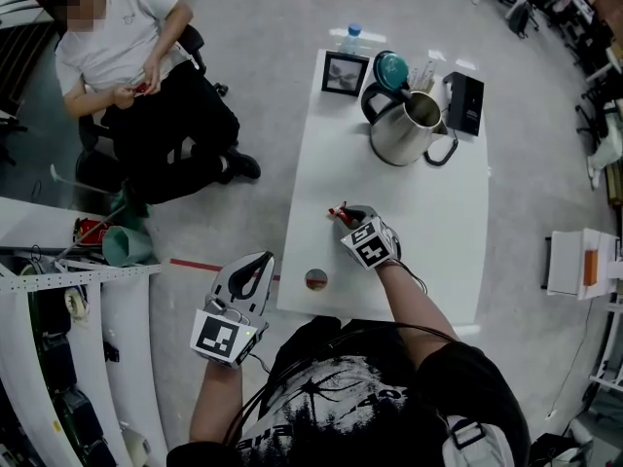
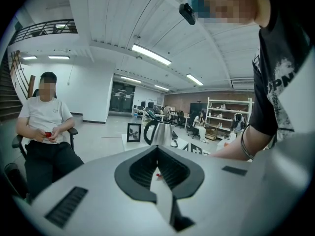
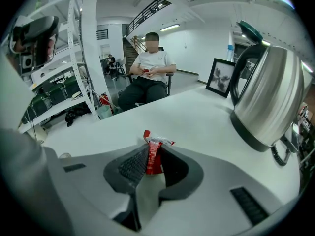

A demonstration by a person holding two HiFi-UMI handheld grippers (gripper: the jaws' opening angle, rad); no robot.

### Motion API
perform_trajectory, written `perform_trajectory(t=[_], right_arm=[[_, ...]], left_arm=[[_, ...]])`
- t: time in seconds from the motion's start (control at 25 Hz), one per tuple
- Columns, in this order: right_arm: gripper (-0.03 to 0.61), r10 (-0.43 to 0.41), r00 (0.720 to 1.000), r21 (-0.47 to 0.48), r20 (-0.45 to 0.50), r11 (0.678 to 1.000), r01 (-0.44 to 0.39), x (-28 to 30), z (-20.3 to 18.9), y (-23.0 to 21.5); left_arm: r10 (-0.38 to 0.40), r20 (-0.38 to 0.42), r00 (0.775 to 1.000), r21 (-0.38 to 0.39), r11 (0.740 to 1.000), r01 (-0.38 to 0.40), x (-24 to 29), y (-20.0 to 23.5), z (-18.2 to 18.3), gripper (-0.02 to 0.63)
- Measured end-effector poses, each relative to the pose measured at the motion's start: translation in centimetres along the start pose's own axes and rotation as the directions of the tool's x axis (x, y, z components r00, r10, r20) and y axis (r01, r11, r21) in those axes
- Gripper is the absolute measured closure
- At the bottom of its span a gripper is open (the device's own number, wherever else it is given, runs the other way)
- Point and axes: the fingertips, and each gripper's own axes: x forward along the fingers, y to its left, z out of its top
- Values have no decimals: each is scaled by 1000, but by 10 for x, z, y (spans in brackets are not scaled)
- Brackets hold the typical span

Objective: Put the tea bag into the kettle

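A red tea bag point(image 1: 337, 210) lies near the middle of the white table point(image 1: 448, 232). My right gripper point(image 1: 344, 218) is shut on it. In the right gripper view the red tea bag point(image 3: 153, 156) stands pinched upright between the black pads of the right gripper point(image 3: 153, 149). The steel kettle point(image 1: 404, 129) stands at the table's far end with its teal lid point(image 1: 392, 69) tipped open; it also looms to the right as the kettle point(image 3: 270, 92). My left gripper point(image 1: 259, 259) hangs off the table's left edge, jaws together and empty. Past the left gripper point(image 2: 157, 149) the kettle point(image 2: 160, 132) shows far off.
A framed picture point(image 1: 345, 73), a water bottle point(image 1: 351, 37) and a black box point(image 1: 465, 102) stand around the kettle. A small round object point(image 1: 316, 279) sits near the table's near edge. A person point(image 1: 136, 66) sits to the left; white shelving point(image 1: 58, 290) stands at lower left.
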Motion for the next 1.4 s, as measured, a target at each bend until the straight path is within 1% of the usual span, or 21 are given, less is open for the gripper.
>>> perform_trajectory(t=[0.08, 0.24, 0.36, 0.56, 0.68, 0.84, 0.96, 1.12, 1.28, 1.4], right_arm=[[500, 4, 1000, 9, 12, 1000, -4, 0, 1, -1], [502, 9, 1000, 15, 15, 1000, -9, 2, -3, -3], [502, 14, 999, 40, 48, 999, -16, -2, 3, -4], [502, 9, 995, 42, 94, 999, -13, -16, 13, -7], [502, -3, 990, 38, 139, 999, -2, -28, 27, -9], [502, -5, 976, 44, 218, 999, -4, -45, 50, -11], [502, 17, 956, 54, 292, 998, -34, -66, 72, -10], [502, 31, 916, 6, 400, 999, -36, -106, 112, -7], [502, 12, 860, -55, 510, 998, 18, -153, 148, -7], [502, -12, 817, -78, 576, 995, 70, -186, 167, -10]], left_arm=[[-14, 19, 1000, 3, 1000, 14, 0, -3, 1, 603], [-7, 5, 1000, 8, 1000, 7, -1, -3, 2, 603], [-16, 29, 999, 5, 1000, 16, -3, -4, 2, 603], [15, 28, 999, -2, 1000, -15, -8, -1, 16, 603], [16, 45, 999, 10, 1000, -16, -10, 0, 22, 603], [8, 79, 997, 29, 1000, -11, -9, 1, 35, 603], [19, 67, 998, 42, 999, -22, -7, 4, 37, 603], [1, 101, 995, 65, 998, -7, -2, 1, 51, 603], [-20, 115, 993, 77, 997, 11, 6, -4, 59, 603], [-49, 141, 989, 100, 994, 35, 14, -10, 69, 603]])
